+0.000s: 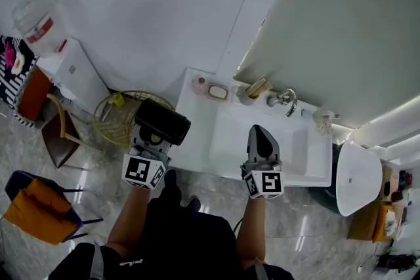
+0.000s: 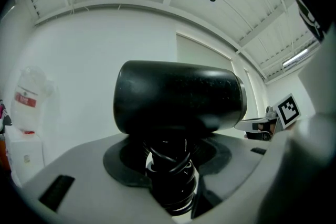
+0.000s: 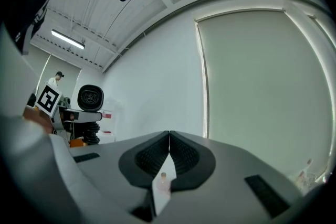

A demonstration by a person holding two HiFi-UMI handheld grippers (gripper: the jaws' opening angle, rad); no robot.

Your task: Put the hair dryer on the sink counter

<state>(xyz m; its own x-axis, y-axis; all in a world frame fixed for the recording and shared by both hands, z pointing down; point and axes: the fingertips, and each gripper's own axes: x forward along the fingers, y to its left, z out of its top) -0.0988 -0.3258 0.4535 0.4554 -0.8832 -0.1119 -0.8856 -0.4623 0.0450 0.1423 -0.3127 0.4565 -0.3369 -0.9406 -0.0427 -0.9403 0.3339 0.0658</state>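
The black hair dryer (image 1: 162,120) stands upright in my left gripper (image 1: 153,136), off the left front corner of the white sink counter (image 1: 195,116). In the left gripper view its barrel (image 2: 178,97) lies across the top. Its cord-wrapped handle (image 2: 169,170) sits between the jaws of the left gripper (image 2: 170,178), which is shut on it. My right gripper (image 1: 261,132) hovers over the front of the basin (image 1: 298,147) with its jaws together and nothing in them. The right gripper view shows the closed right gripper (image 3: 169,150) and the dryer (image 3: 90,98) far left.
A faucet (image 1: 286,100), a soap dish (image 1: 218,92) and small bottles (image 1: 199,83) line the back of the counter. A wire basket (image 1: 117,116), a water dispenser (image 1: 44,29) and chairs (image 1: 58,136) stand to the left. A white toilet (image 1: 357,177) is on the right.
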